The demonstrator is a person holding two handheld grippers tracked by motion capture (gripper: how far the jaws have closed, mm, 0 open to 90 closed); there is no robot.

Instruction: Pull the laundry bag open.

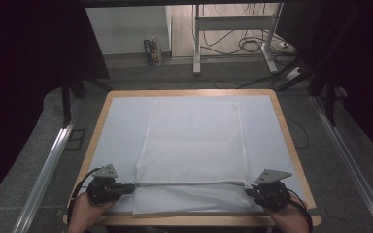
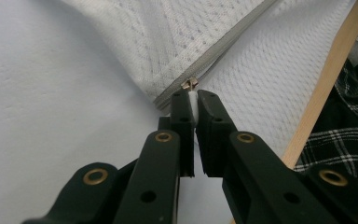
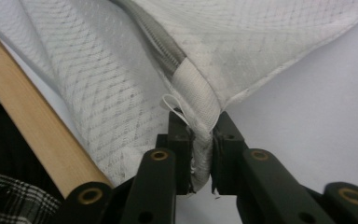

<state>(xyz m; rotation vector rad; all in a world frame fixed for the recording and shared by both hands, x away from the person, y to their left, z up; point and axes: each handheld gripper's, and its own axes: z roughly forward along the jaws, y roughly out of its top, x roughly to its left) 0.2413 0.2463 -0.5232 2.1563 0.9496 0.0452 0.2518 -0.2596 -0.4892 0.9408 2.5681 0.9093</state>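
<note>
Two grippers engaged at the near end of a white mesh bag (image 1: 194, 145), spread flat mid-table on a white sheet (image 1: 121, 126). Left gripper (image 2: 195, 100): clamped on the zipper pull (image 2: 189, 84). Right gripper (image 3: 200, 123): pinching the bag's corner tab (image 3: 193, 95). Zipper apparently fully closed; opening, presumably, not yet begun.

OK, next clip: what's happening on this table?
A person works a white mesh laundry bag lying flat on the covered table. The left gripper is shut on the zipper pull at the zipper's left end. The right gripper is shut on the bag's fabric end tab at the opposite corner.
</note>
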